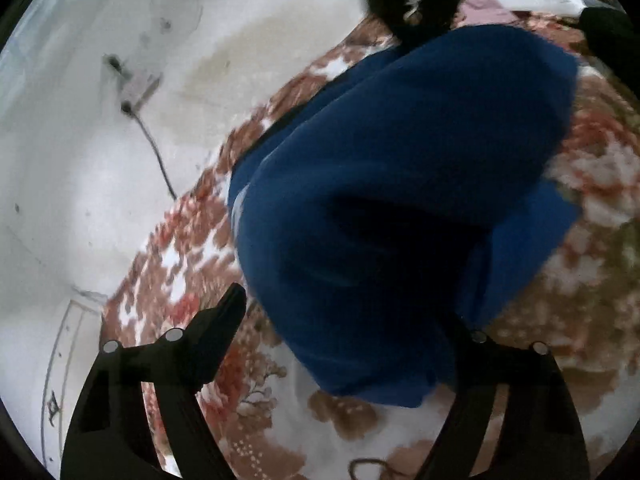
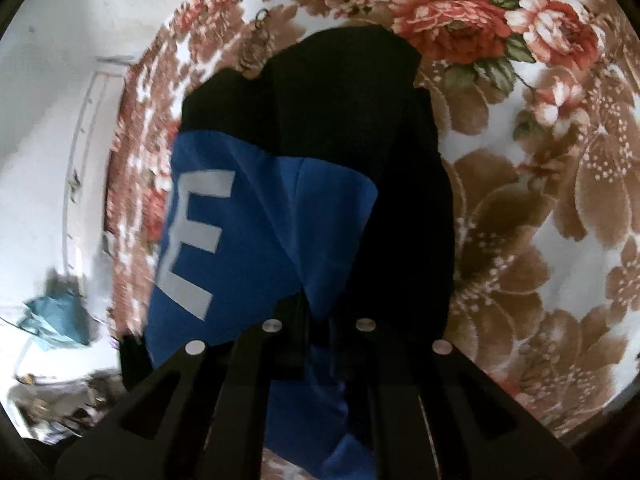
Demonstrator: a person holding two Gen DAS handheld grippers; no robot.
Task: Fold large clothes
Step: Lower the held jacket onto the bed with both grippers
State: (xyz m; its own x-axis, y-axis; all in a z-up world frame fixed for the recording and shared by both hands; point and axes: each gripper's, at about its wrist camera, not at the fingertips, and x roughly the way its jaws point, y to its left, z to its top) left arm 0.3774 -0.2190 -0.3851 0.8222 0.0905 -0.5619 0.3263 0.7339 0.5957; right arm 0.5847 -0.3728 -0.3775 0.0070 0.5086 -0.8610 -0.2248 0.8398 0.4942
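Observation:
A large blue garment [image 1: 400, 184] lies bunched on a floral blanket [image 1: 184, 264]. My left gripper [image 1: 348, 308] is open; its left finger [image 1: 224, 316] shows beside the cloth and its right finger is hidden behind a blue fold. In the right wrist view the garment [image 2: 256, 232] shows blue cloth with a grey letter E and a black part [image 2: 360, 120]. My right gripper [image 2: 316, 320] is shut on the blue and black cloth, which hangs from it over the blanket [image 2: 540, 200].
A pale floor [image 1: 100, 160] with a dark cable [image 1: 156, 152] lies left of the blanket. Pink and white clothes [image 1: 520, 4] sit at the far edge. A teal cloth [image 2: 56, 320] lies on the floor at left.

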